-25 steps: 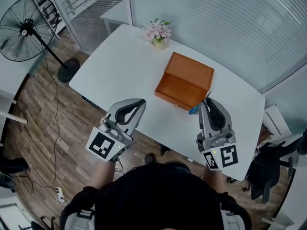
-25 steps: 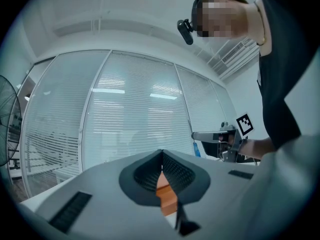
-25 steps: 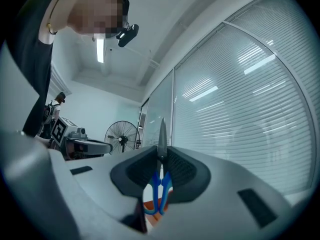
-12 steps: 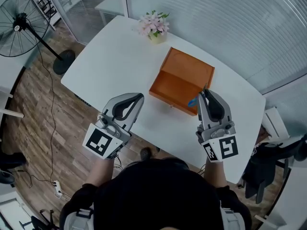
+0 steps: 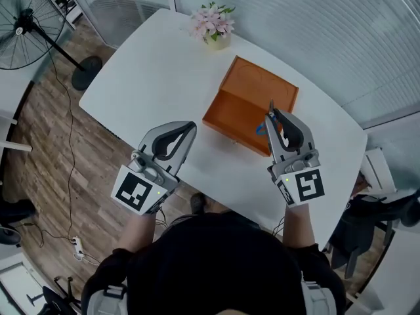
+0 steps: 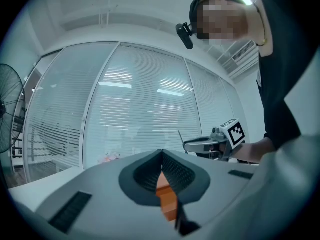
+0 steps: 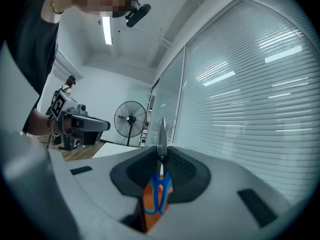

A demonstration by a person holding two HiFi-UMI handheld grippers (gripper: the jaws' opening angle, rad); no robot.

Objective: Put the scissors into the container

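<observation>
My left gripper [image 5: 187, 131] hangs over the near edge of the white table [image 5: 154, 77] with its jaws together and nothing between them. It stands well apart from the work, to the left of the open orange rectangular container [image 5: 262, 87].

My right gripper [image 5: 271, 117] is by far the nearer one. It is clamped on the blue-handled steel scissors [image 7: 159, 194], which sit above the container's near right part. Their long axis runs along my jaws, with the blade poking out past the tips and the blue loops hanging back below them. I judge the container lies straight under and just ahead of the scissors, so what is left is to lower them and let go.

The tabletop is smooth, with a small pot of pink flowers [image 5: 212, 26] at its far edge. Around it are a wood floor, a black standing fan [image 5: 20, 25] and a glass wall with blinds.
</observation>
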